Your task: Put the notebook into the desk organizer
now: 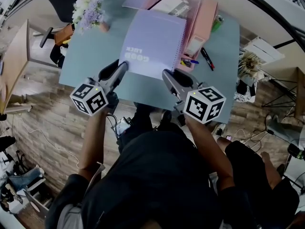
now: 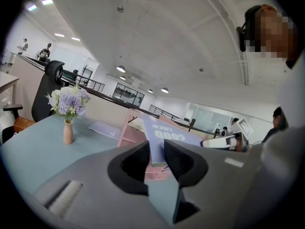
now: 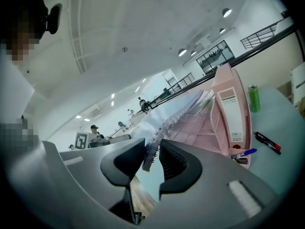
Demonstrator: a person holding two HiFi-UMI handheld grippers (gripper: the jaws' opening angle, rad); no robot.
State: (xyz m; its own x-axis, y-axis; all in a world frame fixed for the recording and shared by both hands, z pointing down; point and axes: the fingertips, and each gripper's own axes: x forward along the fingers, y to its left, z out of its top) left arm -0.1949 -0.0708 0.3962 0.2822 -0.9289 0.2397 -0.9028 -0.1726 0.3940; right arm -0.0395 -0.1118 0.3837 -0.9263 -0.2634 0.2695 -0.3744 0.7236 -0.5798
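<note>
Notebook (image 1: pixel 155 42), 1 item, lilac, spiral-bound: held tilted, apparently clear of the table (image 1: pixel 86 56), before the pink desk organizer (image 1: pixel 205 20); left gripper (image 1: pixel 125 66) clamps its plain corner, right gripper (image 1: pixel 166 74) its spiral corner; likely light, bendy, best gripped at both corners.

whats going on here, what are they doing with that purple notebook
A person is holding the purple spiral notebook by its near edge with both tools. The left tongs are clamped on the plain corner and the right tongs on the spiral-bound corner. The notebook is tilted up off the blue-green table, its far end toward the pink desk organizer. It is not yet slotted in.
</note>
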